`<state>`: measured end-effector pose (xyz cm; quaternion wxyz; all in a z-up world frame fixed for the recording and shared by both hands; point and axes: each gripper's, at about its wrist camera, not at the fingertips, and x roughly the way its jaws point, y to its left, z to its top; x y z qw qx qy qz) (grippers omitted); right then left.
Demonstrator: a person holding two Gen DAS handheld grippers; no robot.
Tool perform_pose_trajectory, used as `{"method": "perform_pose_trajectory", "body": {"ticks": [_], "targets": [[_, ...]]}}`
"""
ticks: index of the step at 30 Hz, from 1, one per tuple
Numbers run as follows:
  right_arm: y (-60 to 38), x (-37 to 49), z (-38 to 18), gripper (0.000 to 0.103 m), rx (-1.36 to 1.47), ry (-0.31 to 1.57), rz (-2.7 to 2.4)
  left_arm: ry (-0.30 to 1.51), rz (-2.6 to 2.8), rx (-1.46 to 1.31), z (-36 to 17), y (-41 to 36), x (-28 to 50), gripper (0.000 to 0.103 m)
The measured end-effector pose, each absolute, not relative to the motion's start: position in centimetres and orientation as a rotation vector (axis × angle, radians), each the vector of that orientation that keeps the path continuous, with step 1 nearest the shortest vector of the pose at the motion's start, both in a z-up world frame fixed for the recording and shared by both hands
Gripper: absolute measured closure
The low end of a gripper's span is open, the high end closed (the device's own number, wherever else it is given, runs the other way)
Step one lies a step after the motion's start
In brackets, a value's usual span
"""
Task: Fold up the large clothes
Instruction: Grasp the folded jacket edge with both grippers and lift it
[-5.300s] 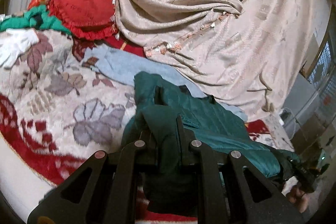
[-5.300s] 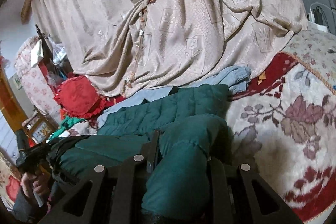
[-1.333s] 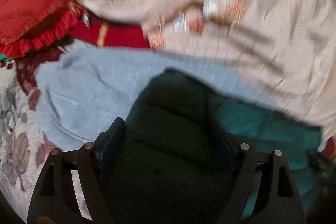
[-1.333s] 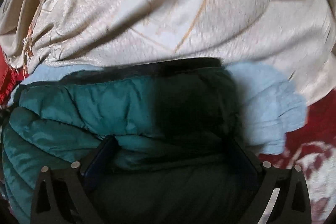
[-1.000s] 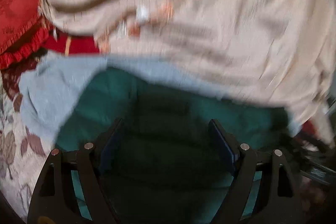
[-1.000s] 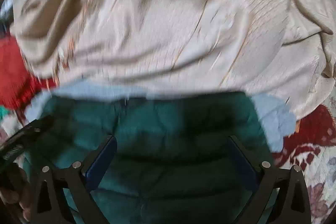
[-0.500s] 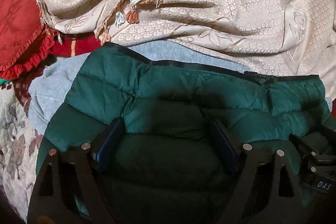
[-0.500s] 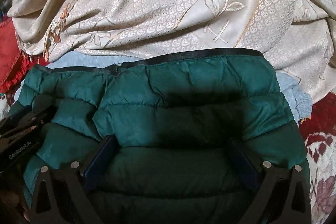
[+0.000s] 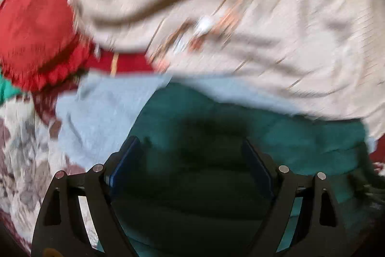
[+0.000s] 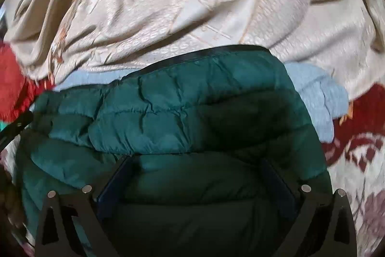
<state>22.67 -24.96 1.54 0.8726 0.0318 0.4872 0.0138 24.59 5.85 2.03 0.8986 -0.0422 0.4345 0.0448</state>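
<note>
Puffy green jacket (image 10: 168,117) lies folded on the flowery bedspread (image 10: 361,160), on top of a light blue garment (image 10: 312,88). It looks soft, squashy and light, a bit slippery. I would grab it by its folded edges. My left gripper (image 9: 190,155) and right gripper (image 10: 195,177) stand wide apart over it, gripping nothing. I see no boxes or baskets.
</note>
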Motion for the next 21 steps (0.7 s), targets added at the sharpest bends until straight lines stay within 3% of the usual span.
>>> {"method": "perform_pose_trajectory", "body": {"ticks": [2,10,16,21], "targets": [[-24.7,22.4,1.4,0.000,0.053,1.001,0.034,0.940,0.074,-0.134,0.1,6.8,25.2,0.017],[-24.6,22.5,1.5,0.000,0.039,1.021,0.027,0.895,0.092,-0.118,0.5,6.4,24.4,0.016],[-25.1,20.0,5.7,0.000,0.052,0.932,0.048,0.899,0.097,-0.112,0.5,6.4,24.3,0.016],[-24.9,19.9,1.6,0.000,0.032,1.031,0.131,0.906,0.096,-0.111,0.5,6.4,24.5,0.015]]}}
